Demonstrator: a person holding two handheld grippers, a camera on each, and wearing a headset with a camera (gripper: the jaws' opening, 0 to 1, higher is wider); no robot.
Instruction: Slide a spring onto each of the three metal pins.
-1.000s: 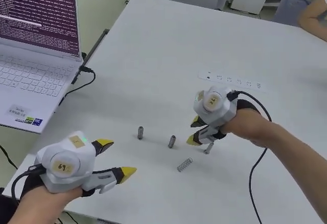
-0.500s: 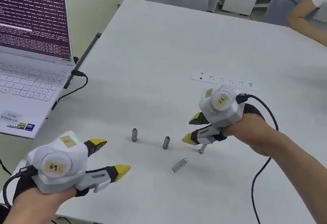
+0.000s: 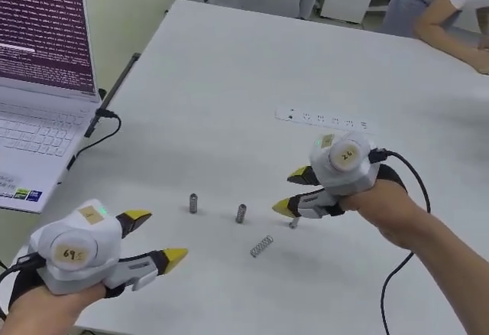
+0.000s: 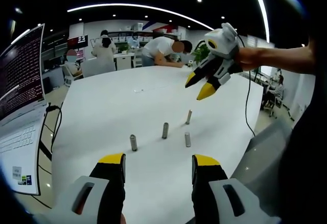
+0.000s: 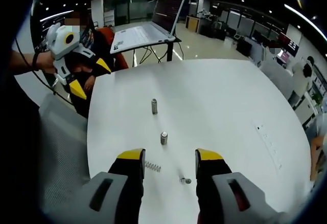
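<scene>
Right gripper [image 3: 290, 190]: forearm reaches in over white table [image 3: 229, 82], jaws apart, empty, tips angled down over bare metal pin [image 3: 293, 223]. In right gripper view, pin stands upright between its jaws. Loose spring [image 3: 261, 245] lies flat just beside its left jaw. Ahead of it stand nearer sprung pin [image 3: 241, 213], then farther sprung pin [image 3: 192, 203]. Left gripper [image 3: 157, 235]: held low at table's near edge, jaws apart, empty, aimed toward pins, well apart from them.
</scene>
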